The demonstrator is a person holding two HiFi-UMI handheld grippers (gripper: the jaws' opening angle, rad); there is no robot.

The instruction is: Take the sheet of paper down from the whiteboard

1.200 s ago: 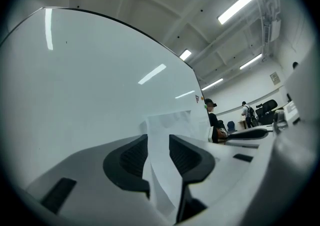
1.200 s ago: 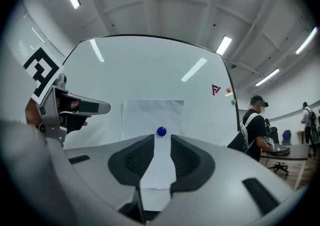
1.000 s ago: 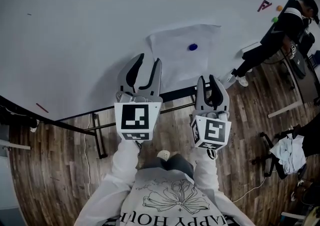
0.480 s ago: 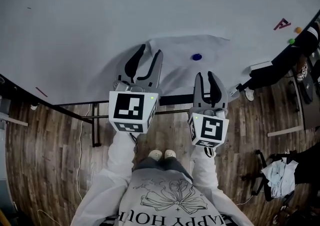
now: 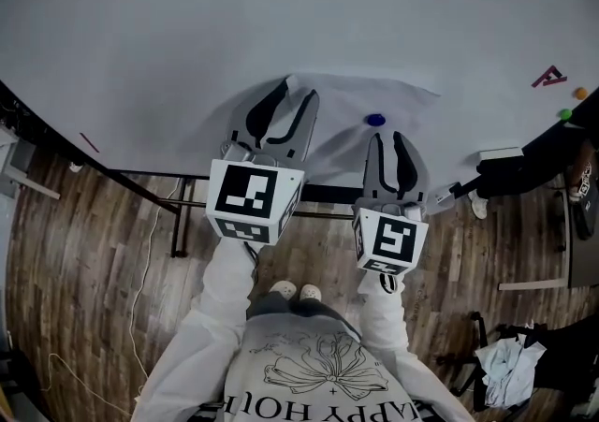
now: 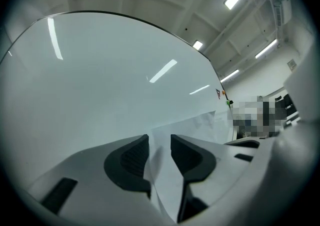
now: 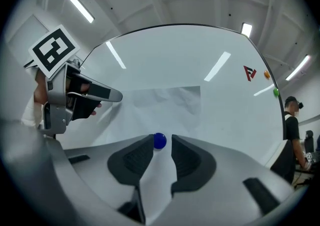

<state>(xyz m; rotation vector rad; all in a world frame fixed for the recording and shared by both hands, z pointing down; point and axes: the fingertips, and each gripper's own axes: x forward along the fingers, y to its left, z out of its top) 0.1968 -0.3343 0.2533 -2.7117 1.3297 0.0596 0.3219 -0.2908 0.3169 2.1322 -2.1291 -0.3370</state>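
Both grippers have closed in on the whiteboard (image 5: 168, 27) over the last second. The sheet of paper (image 5: 342, 135), pinned there by a blue magnet (image 5: 375, 119), now sits right at their tips, so I judge I'm placed to free it. Left gripper (image 5: 294, 93): jaws partly open, the sheet's left edge in the gap, not pinched. Right gripper (image 5: 386, 138): narrowly apart, magnet just off its tips, nothing held.

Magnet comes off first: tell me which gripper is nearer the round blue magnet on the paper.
Right. The right gripper points at the round blue magnet, just short of it; the left gripper is at the left edge of the white paper sheet.
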